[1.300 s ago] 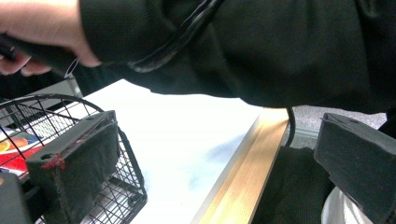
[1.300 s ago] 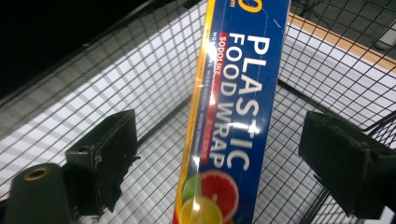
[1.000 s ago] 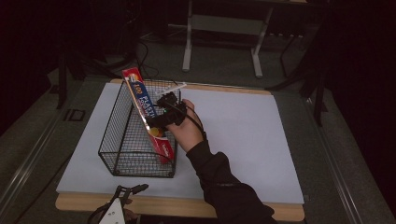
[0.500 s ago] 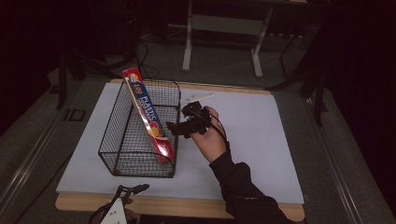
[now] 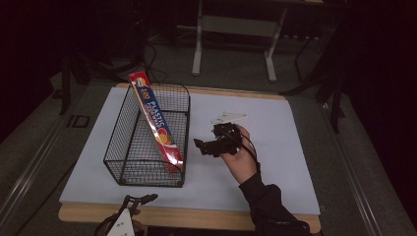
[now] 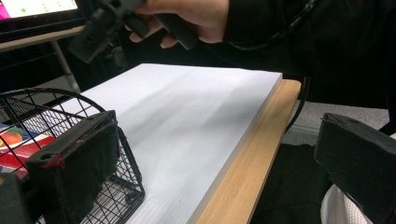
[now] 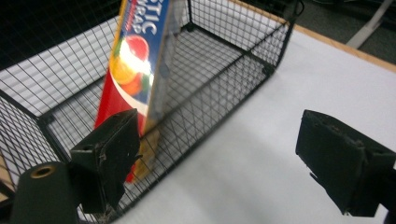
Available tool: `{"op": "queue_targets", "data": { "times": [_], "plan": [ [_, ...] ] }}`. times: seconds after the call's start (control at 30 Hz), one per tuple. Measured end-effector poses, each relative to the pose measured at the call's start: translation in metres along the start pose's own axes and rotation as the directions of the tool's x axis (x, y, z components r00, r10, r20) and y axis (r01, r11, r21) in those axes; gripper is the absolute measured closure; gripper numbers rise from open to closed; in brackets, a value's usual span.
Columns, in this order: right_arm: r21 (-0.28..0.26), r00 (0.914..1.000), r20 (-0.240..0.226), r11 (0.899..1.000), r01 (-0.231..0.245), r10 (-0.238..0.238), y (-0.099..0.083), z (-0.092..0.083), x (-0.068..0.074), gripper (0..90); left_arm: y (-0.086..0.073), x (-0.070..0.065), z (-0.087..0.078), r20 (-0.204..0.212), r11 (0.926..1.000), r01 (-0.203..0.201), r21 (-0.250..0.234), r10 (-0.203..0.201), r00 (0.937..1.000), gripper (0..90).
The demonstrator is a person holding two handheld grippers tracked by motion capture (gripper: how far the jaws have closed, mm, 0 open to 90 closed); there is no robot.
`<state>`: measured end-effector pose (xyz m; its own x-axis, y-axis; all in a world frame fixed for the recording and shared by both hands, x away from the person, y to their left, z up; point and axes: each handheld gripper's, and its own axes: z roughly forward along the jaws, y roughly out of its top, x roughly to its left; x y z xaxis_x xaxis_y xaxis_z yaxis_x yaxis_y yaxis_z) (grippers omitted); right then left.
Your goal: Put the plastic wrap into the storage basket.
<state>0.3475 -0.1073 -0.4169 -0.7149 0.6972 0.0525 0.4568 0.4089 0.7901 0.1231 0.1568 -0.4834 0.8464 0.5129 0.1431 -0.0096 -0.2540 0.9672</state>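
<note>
With the box point(image 5: 156, 124) leaning inside the basket point(image 5: 129, 169), the right gripper point(image 5: 205, 146) is hovering beside it, jaws wide and empty, placement seemingly done.

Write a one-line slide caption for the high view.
Plastic wrap box leaning inside the wire basket on the white table, the right gripper open beside it.

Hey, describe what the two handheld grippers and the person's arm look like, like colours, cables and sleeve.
The right gripper is black, with a black cable running back along the hand to a dark long sleeve. Its two jaws are blocky black pads with worn, rough faces. The left gripper is black too, with a pale three-cornered plate bearing small dark marks. Its jaws are the same black foam-like blocks.
</note>
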Motion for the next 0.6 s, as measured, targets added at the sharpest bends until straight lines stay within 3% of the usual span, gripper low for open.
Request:
{"op": "queue_targets", "data": {
  "times": [0.3, 0.6],
  "plan": [
    [0.007, 0.9999, -0.015, 1.000, 0.001, -0.001, -0.033, -0.011, -0.013, 13.7, 0.000, 0.000, 0.001, 0.001, 1.0000, 0.004, 0.004, -0.004, 1.0000, 0.7],
    [-0.014, 0.9998, 0.015, 1.000, 0.010, -0.010, -0.055, -0.025, -0.020, 13.8, -0.001, 0.000, 0.001, 0.000, 1.0000, 0.002, 0.007, -0.002, 1.0000, 0.7]
  ]
}}
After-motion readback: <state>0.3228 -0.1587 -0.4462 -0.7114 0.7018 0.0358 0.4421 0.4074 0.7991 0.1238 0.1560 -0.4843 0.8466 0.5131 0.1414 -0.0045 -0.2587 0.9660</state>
